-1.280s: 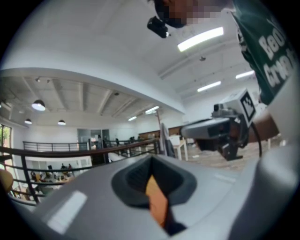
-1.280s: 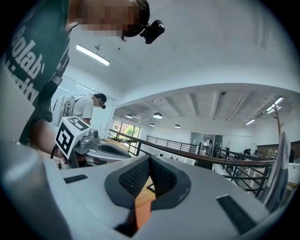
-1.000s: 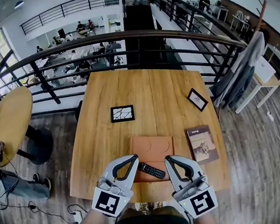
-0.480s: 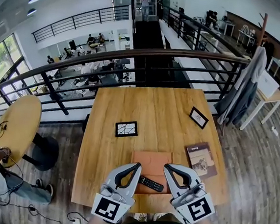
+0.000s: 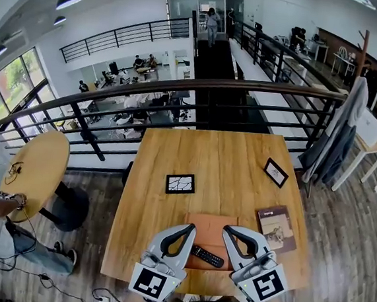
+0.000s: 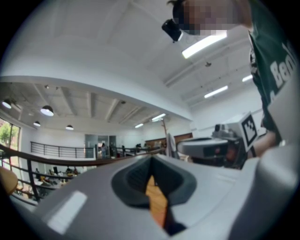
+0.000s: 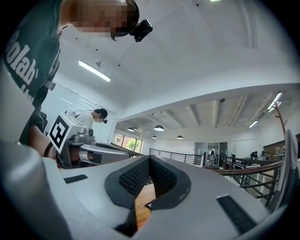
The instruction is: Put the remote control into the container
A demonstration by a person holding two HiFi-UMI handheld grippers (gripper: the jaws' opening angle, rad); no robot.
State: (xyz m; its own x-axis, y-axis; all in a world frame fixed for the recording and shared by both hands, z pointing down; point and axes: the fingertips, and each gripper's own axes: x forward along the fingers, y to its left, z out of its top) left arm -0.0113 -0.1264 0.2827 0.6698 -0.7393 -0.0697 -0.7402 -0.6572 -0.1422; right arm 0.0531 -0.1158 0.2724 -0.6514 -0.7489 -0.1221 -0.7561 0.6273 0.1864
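Both grippers empty: left gripper (image 5: 189,229) jaws pressed together, right gripper (image 5: 229,230) too, with only a sliver of table showing through each loop in the gripper views. Both are held up off the wooden table (image 5: 227,157), pointing roughly level and away from the person. The remote control (image 5: 206,255) lies below and between them, overlapping the near part of the flat brown container (image 5: 206,225) in the head view. Can't tell if it's already seated in it or just lying across the edge. Its long axis runs left-right, right end slightly nearer the person, so it sits crosswise to both jaw lines. Neither hand is clearly nearer, as each flanks one end. Judgement: either one must open and tip down to pinch it across the narrow width. Versus a second ago, both grippers are higher, the table looks smaller and lower in the head view, and the remote hasn't shifted on the container.
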